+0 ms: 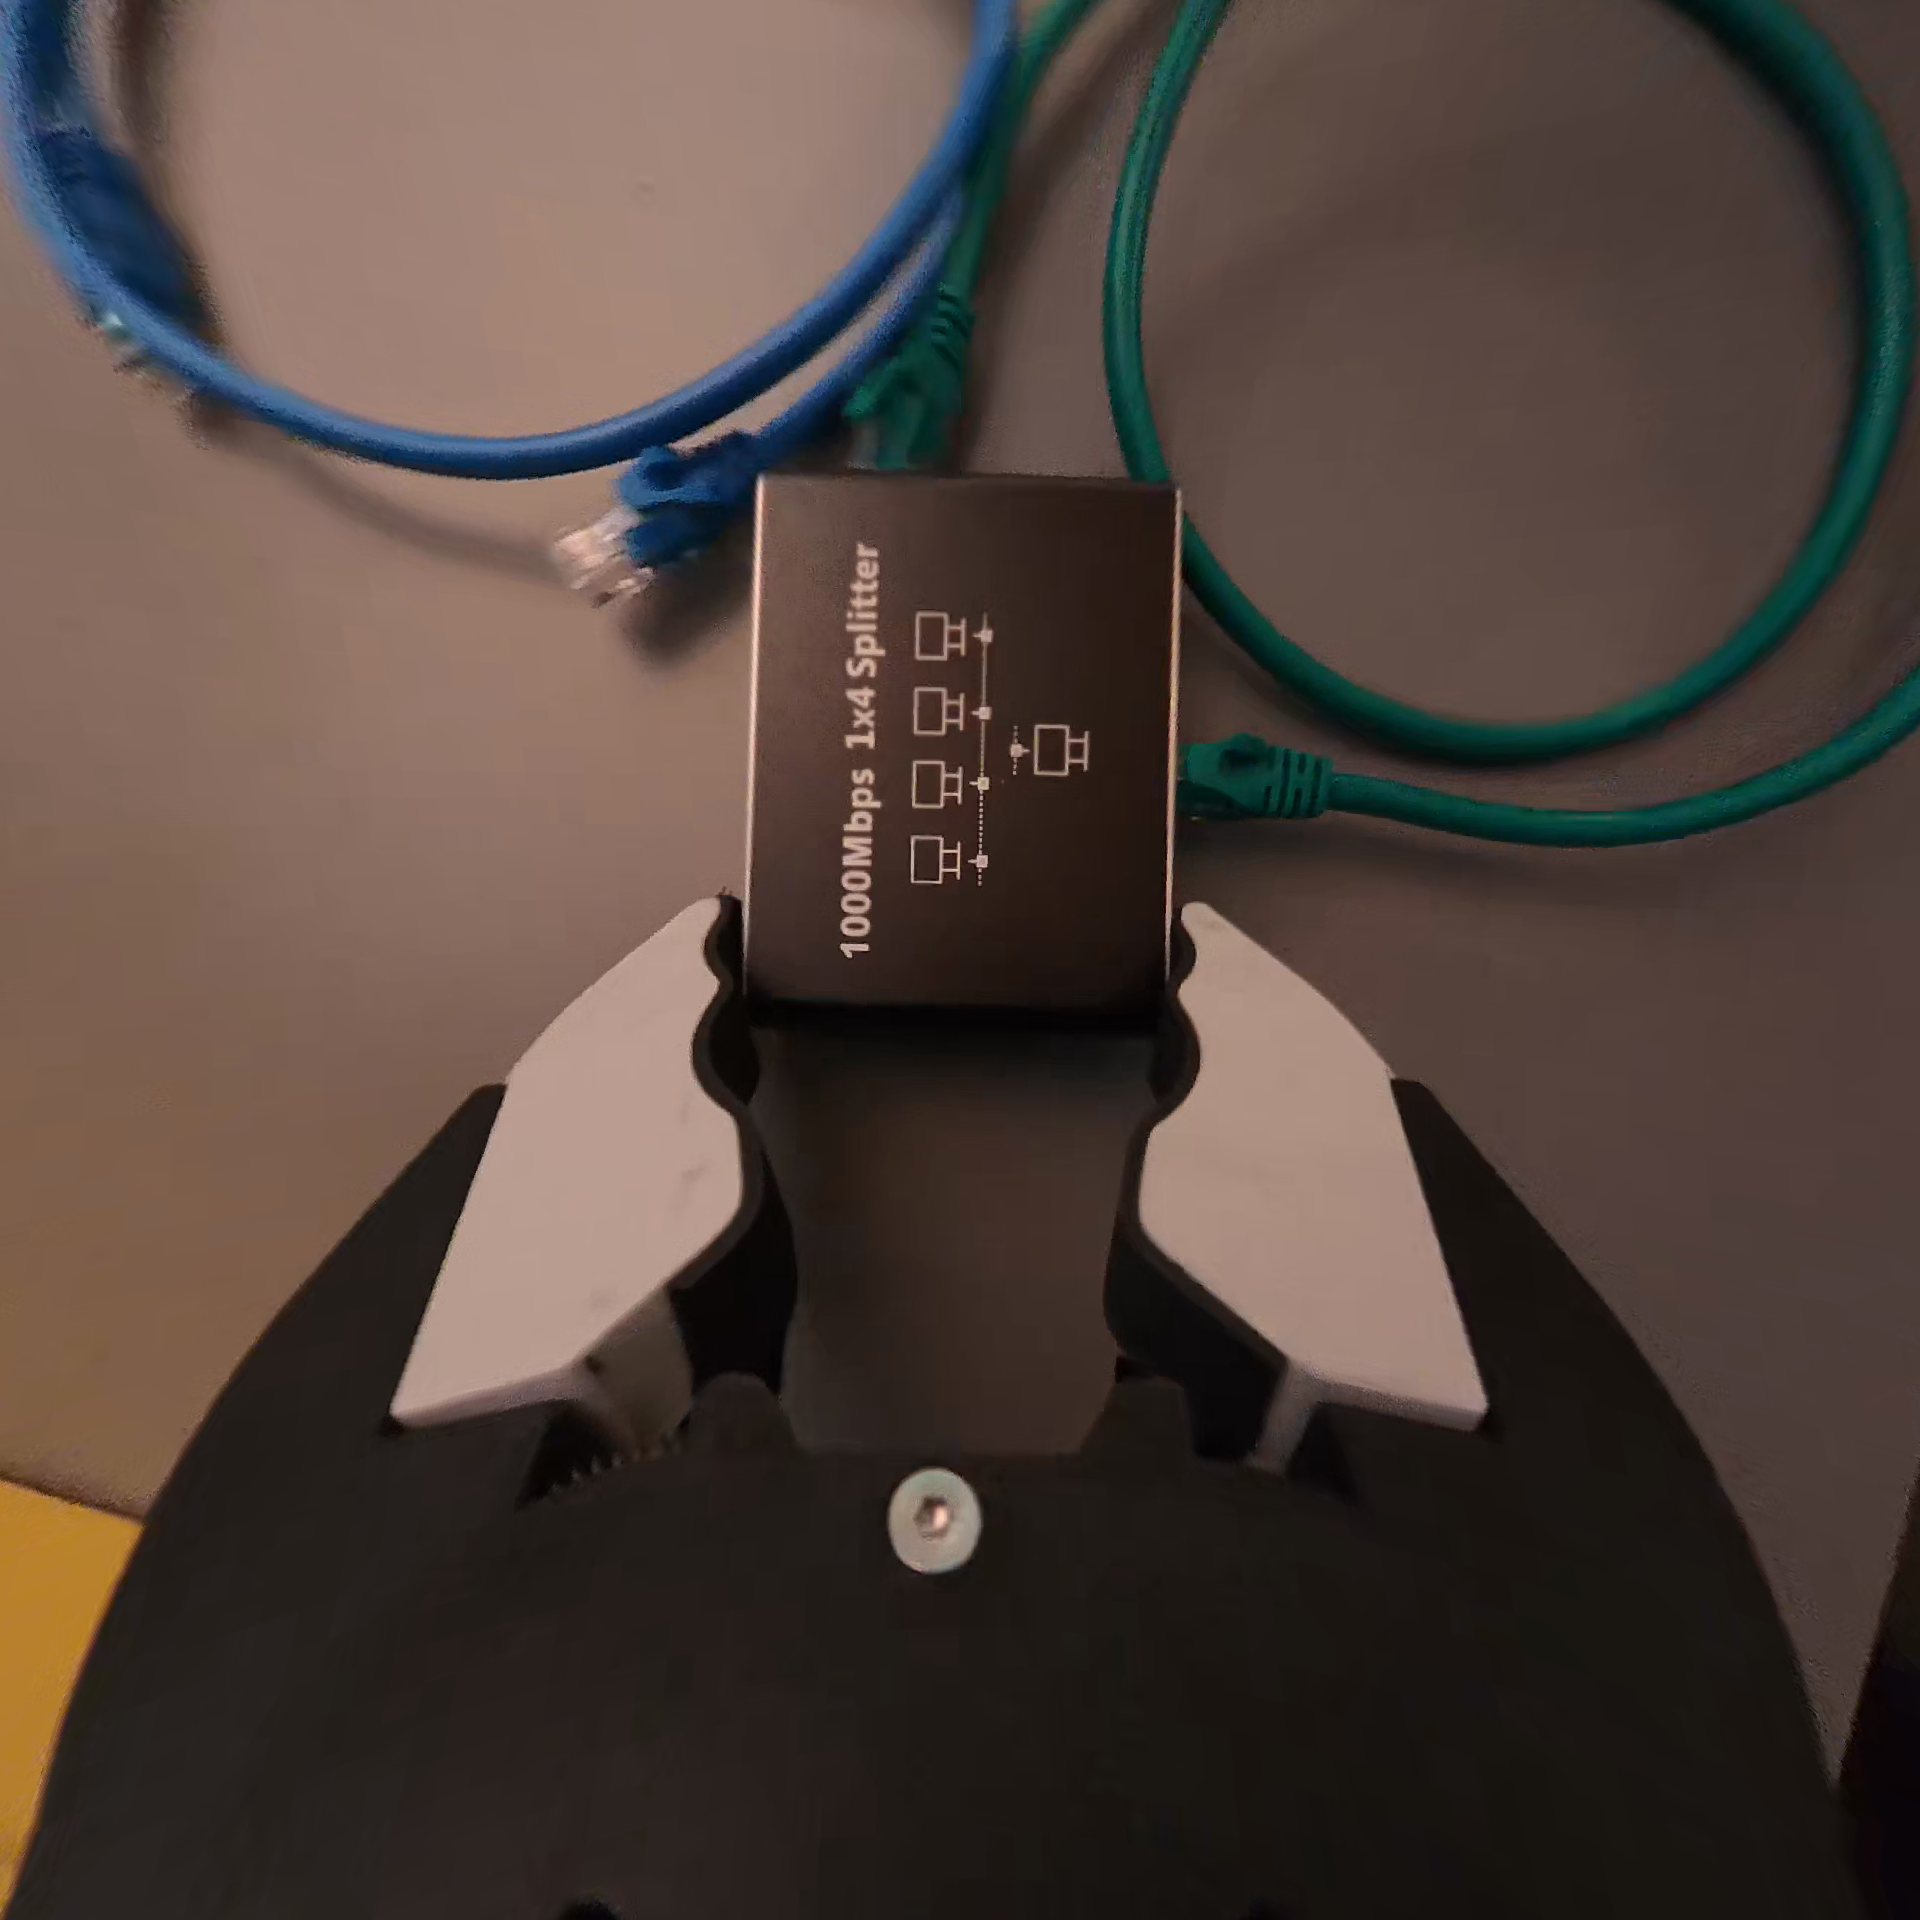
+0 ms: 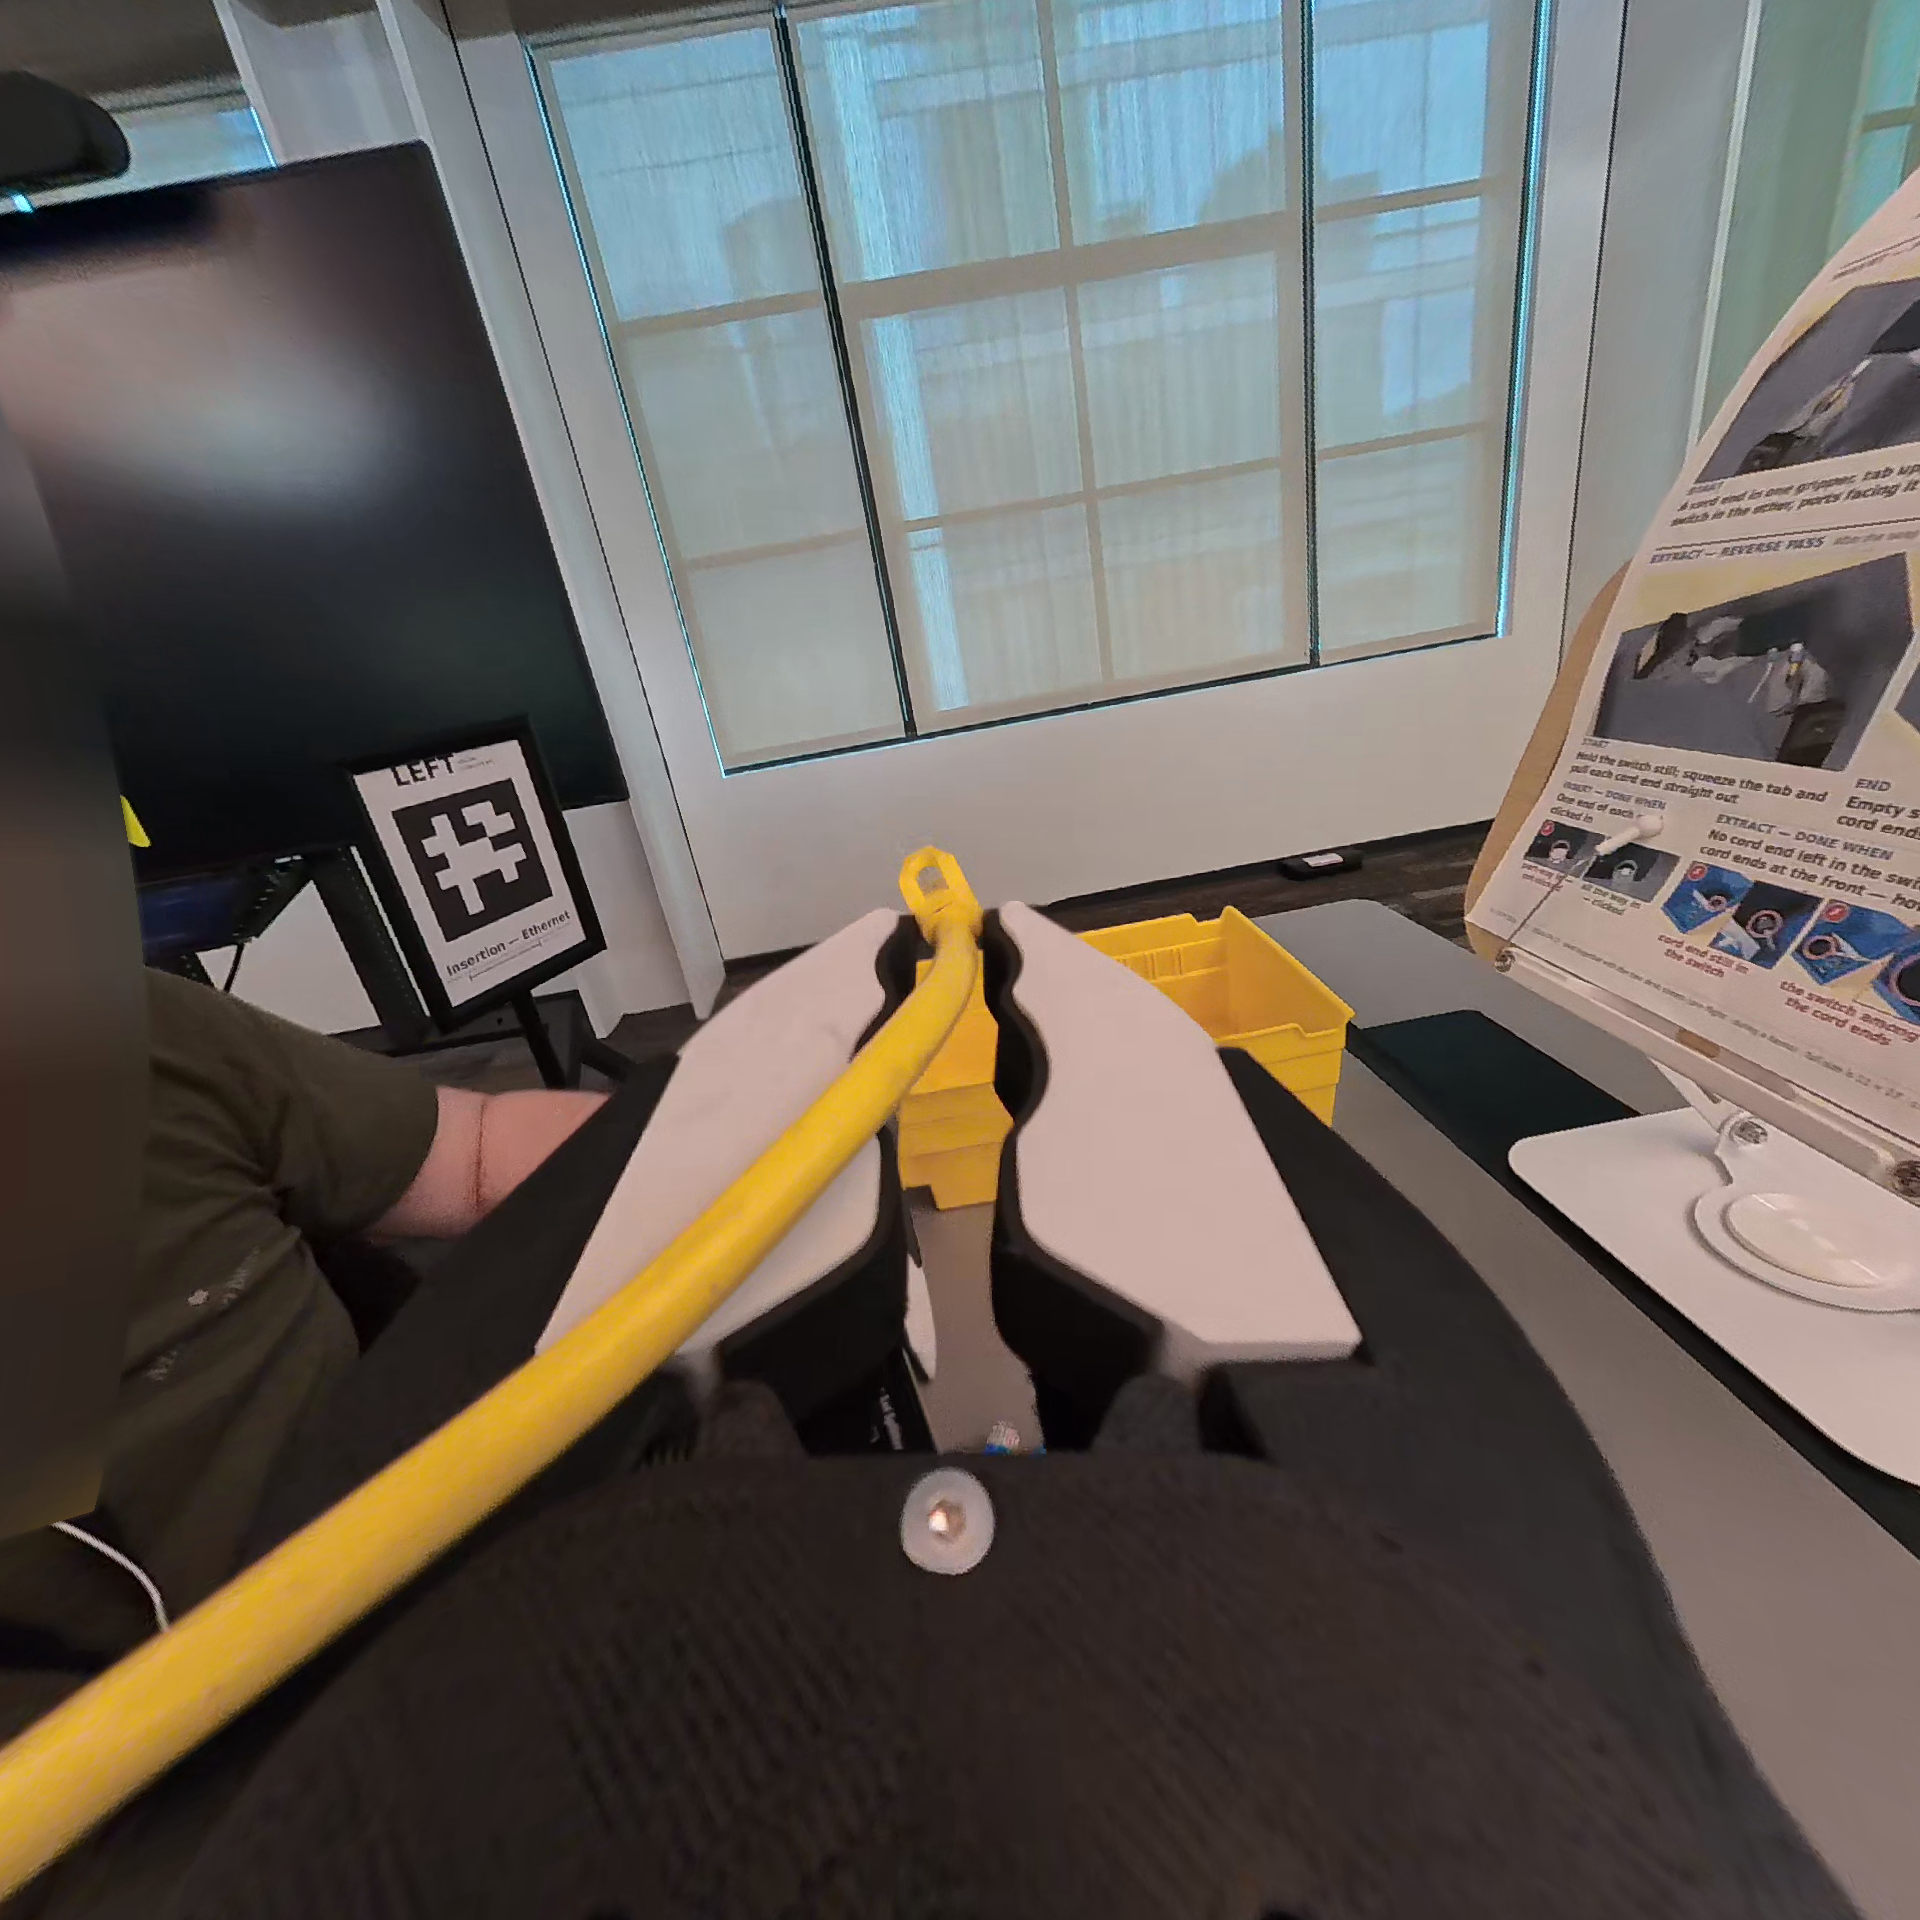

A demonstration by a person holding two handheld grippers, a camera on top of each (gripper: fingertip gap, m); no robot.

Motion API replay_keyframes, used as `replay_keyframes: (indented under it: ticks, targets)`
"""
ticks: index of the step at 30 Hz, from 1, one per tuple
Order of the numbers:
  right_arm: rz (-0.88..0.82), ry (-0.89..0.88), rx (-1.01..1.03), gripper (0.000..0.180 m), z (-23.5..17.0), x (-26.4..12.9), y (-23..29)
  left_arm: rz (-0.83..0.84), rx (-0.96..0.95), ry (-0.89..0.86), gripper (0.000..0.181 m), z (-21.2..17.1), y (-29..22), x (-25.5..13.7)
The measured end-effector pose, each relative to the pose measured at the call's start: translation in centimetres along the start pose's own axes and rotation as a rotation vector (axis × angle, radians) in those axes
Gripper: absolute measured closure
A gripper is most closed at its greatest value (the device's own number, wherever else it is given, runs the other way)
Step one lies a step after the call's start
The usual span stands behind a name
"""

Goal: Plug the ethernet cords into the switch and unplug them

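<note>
Grey tabletop (image 1: 312,831) fills my left wrist view, with cords looped across its far part. My left gripper (image 1: 961,951) has its jaws clamped on the near end of the black switch (image 1: 966,738), one fingertip on each side wall, printed face up. I see a green cord (image 1: 1558,416) curving around the right side of the switch; one of its plugs (image 1: 1252,777) sits against the switch's right wall, though I cannot tell whether it is seated in a port. A second green plug (image 1: 914,384) lies at the switch's far edge. A blue cord (image 1: 520,447) loops off to the far left, and its clear-tipped plug (image 1: 634,530) lies loose on the table just beside the switch's far left corner, not touching any port that I can see.

In my right wrist view, the right gripper (image 2: 951,930) is raised and faces a large paned window (image 2: 1039,364). Its jaws are clenched on a yellow cord (image 2: 623,1299) just behind the plug (image 2: 933,878), which sticks out past the fingertips; the cord trails back toward lower left. Beyond it I see a yellow bin (image 2: 1247,997), a marker sign (image 2: 473,868) on a stand, and an instruction sheet (image 2: 1766,727) at right.
</note>
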State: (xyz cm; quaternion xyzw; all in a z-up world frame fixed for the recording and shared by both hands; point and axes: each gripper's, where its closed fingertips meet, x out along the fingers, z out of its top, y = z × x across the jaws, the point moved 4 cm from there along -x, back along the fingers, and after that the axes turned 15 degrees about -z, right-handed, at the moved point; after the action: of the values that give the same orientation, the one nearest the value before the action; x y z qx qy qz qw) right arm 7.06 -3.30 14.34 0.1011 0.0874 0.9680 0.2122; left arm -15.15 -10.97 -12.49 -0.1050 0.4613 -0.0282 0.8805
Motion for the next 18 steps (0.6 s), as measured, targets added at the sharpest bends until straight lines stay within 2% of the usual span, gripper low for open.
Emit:
replay_keyframes:
  ticks: [1,4,7,10,14,18]
  targets:
    - [0.002,0.006,-0.006,0.167,-0.1,0.0,0.0,-0.043,0.049,0.06,0.107,0.0,-0.2,0.0]
    - [0.026,0.012,-0.009,0.167,-0.2,0.1,0.3,-0.144,0.19,0.202,0.106,0.5,-0.4,0.1]
    - [0.025,0.019,-0.021,0.168,-0.3,0.0,0.3,-0.146,0.116,0.233,0.105,1.6,1.1,0.1]
    - [-0.003,0.035,-0.045,0.168,-0.5,-0.1,0.0,-0.064,-0.018,0.085,0.076,3.2,2.5,-1.1]
    - [-0.027,0.039,-0.07,0.168,-0.4,-0.4,-0.2,0.025,-0.355,-0.243,0.077,4.9,1.5,-2.1]
    - [-0.035,0.034,-0.067,0.168,-0.4,-0.4,-0.4,0.184,-0.649,-0.283,0.071,3.9,0.2,-0.4]
